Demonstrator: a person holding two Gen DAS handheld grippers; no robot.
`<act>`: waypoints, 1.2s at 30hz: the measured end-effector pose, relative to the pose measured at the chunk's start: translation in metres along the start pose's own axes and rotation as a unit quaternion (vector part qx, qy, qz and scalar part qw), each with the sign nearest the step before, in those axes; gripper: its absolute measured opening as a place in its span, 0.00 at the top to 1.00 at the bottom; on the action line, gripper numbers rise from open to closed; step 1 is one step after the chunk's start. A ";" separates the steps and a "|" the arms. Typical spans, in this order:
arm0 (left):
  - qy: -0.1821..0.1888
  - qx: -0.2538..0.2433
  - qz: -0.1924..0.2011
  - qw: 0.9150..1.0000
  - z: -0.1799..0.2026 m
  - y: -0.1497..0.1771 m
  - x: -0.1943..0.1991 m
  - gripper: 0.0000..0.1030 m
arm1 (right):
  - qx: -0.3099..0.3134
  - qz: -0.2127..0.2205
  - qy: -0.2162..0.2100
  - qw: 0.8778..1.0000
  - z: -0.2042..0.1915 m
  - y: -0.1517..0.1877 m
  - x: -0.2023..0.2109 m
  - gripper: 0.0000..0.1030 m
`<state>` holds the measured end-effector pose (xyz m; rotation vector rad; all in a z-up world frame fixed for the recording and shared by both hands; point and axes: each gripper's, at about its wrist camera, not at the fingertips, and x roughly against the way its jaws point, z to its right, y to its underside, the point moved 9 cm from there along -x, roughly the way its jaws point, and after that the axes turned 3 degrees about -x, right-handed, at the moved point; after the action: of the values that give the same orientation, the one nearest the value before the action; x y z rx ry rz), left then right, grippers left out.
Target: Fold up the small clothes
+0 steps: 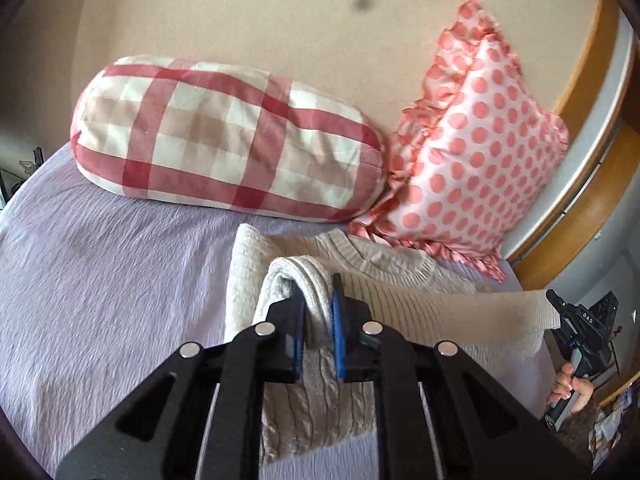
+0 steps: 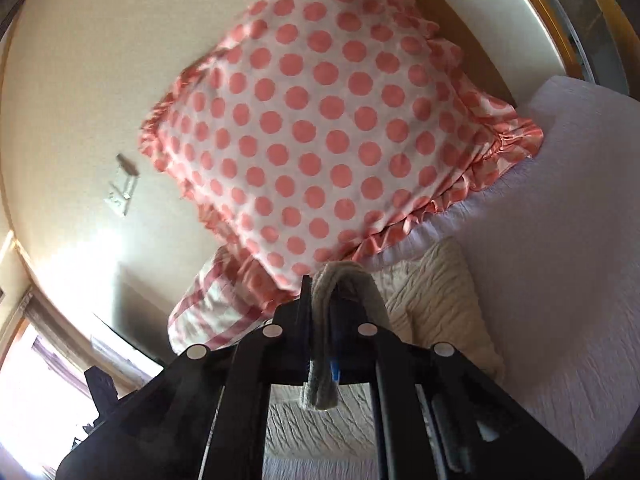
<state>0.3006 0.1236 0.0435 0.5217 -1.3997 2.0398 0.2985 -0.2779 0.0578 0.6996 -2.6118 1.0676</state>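
Observation:
A cream cable-knit sweater [image 1: 400, 276] lies on the lilac bedspread [image 1: 100, 280]. My left gripper [image 1: 318, 316] is shut on a bunched fold of the sweater and holds it above the bed. The ribbed hem stretches rightward to my right gripper [image 1: 560, 308], held in a hand at the right edge. In the right wrist view my right gripper [image 2: 322, 320] is shut on a folded strip of the sweater's edge [image 2: 340, 280], with the rest of the sweater [image 2: 432, 292] lying below it on the bedspread [image 2: 560, 240].
A red-and-white checked bolster pillow [image 1: 224, 136] and a pink polka-dot ruffled pillow [image 1: 476, 152] lean against the beige wall behind the sweater. The polka-dot pillow [image 2: 320, 120] is close ahead of my right gripper. A wooden frame [image 1: 592, 92] runs along the right.

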 end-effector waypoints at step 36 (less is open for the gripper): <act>-0.038 0.069 -0.091 0.993 -0.057 0.025 -0.064 0.43 | 0.080 -0.064 0.030 0.994 -0.001 0.065 -0.059 0.09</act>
<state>0.3318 0.1534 -0.0347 0.7647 -1.2105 1.9952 0.3154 -0.2164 -0.0024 0.8447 -2.4143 1.2484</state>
